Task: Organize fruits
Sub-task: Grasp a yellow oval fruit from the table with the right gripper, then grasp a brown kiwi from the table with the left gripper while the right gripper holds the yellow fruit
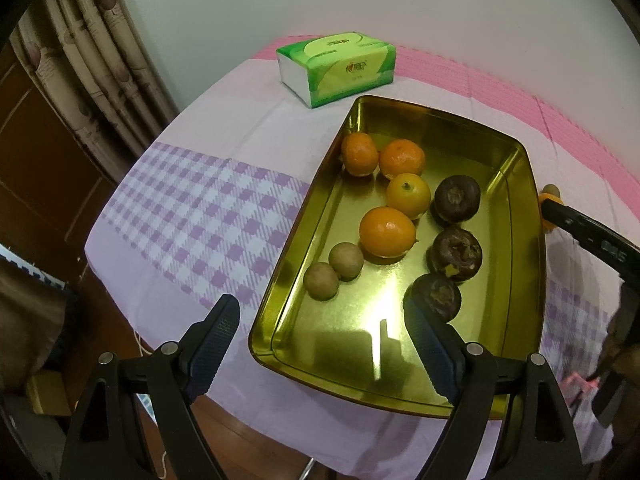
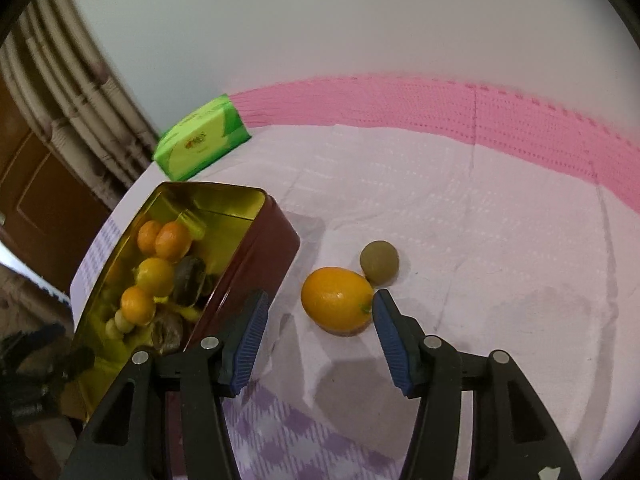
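A gold tin tray (image 1: 516, 280) holds several oranges (image 1: 387, 232), two small tan fruits (image 1: 346, 261) and three dark brown fruits (image 1: 457, 198). My left gripper (image 1: 322, 312) hovers open over the tray's near end with nothing between its fingers. To the right of the tray (image 2: 248, 264), an orange (image 2: 337, 301) and a small green-brown fruit (image 2: 379, 262) lie touching on the cloth. My right gripper (image 2: 318, 298) is open, and the orange sits just ahead between its fingertips. The right fingertip (image 2: 380, 304) is at the orange's stem end; the pads do not press it.
A green tissue pack (image 1: 336, 66) lies at the far side of the table, beyond the tray. The pale cloth (image 2: 480, 240) has purple checks and a pink band along the back. A curtain (image 1: 96, 72) and a wooden door stand left of the table edge.
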Motion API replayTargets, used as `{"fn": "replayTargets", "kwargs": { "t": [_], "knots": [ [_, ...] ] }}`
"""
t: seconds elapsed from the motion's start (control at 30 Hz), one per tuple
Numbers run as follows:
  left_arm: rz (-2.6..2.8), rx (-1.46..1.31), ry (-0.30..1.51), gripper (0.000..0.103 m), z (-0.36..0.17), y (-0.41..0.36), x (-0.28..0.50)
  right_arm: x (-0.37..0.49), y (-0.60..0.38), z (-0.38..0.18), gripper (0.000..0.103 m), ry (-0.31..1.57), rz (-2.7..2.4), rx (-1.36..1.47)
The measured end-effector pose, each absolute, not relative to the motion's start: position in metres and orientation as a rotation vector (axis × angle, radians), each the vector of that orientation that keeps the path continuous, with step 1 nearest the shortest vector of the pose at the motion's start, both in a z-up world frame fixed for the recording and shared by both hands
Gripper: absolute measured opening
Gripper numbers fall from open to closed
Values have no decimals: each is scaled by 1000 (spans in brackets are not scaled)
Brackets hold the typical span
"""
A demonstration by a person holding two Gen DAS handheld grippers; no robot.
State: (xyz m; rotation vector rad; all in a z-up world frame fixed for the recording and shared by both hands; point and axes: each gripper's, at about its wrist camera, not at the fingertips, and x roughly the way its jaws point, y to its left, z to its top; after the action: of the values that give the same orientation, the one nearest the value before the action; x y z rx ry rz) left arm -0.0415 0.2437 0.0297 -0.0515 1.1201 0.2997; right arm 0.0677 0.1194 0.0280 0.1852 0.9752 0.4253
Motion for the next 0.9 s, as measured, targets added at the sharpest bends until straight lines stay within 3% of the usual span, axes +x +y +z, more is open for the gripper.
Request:
{"fn": "replayTargets", "kwargs": {
  "t": [0.03, 0.07, 0.13, 0.47, 0.7, 0.9],
  "knots": [
    [299, -48, 1121, 85, 29, 243, -41, 69, 122, 26, 51, 976, 409, 172],
    [299, -45, 1122, 85, 29, 243, -41, 72, 124, 22, 41, 978, 391, 158],
    [298, -38, 1123, 85, 28, 241, -41, 74, 125, 15, 40, 981, 396, 156],
    [212, 33, 1034, 85, 46, 218, -49, 19, 20, 44, 39, 871, 293, 8],
    [-202, 96, 930, 85, 87, 147, -46, -5, -82, 18, 39, 902, 65, -28],
    [-411, 273, 946, 84, 80, 80, 13, -14, -115, -5, 40, 894, 26, 46]
  ]
}}
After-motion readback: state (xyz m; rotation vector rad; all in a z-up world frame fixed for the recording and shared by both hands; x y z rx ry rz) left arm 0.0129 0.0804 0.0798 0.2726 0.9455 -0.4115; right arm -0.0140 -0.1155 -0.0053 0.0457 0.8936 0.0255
